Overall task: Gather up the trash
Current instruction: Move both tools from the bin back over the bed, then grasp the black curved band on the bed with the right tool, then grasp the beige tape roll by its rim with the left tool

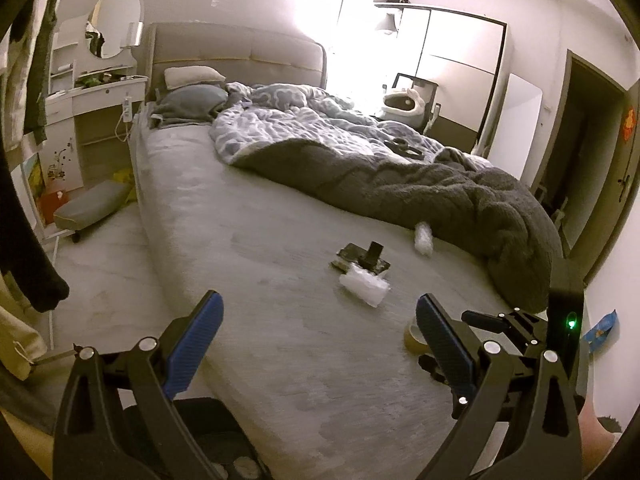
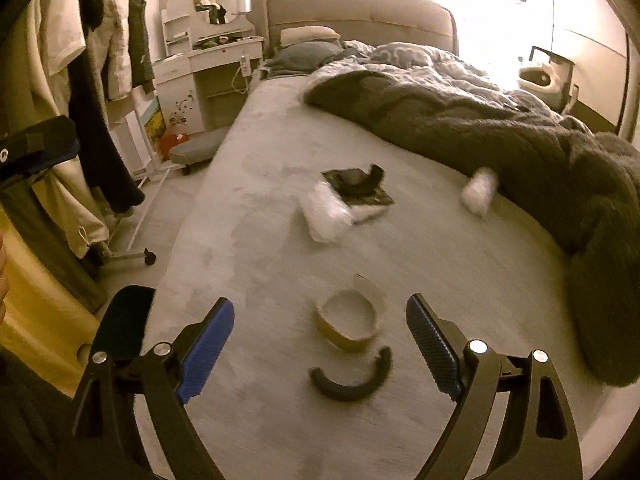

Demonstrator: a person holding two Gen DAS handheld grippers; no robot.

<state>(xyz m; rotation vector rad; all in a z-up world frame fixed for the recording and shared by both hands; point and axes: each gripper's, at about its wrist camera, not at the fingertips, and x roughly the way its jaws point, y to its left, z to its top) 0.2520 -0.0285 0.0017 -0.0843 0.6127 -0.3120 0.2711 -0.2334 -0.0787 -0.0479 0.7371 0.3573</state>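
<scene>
Both grippers hang over the foot end of a grey bed, each with its jaws spread wide and nothing between them.

In the right wrist view, the right gripper looks down on a tape roll lying flat on the bed, just ahead of the jaws and roughly centred in the gap, not touching either blue pad. Nearer the camera, still between the jaws, lies a dark curved strip, just beside the roll. Further up the bed a crumpled clear plastic wrapper rests against a dark flat packet, and a second white plastic wad sits at the edge of the dark blanket. These are blurred.

In the left wrist view, the left gripper points up the bed. The plastic wrapper lies ahead of its jaws, well apart from them, touching the dark packet. The second wad lies further right against the blanket. The tape roll peeks out just behind the right-hand pad, partly hidden. The right gripper's body shows at the right with a green light.

A white desk with a mirror stands beside the headboard, and clothes hang on a rack at left.
</scene>
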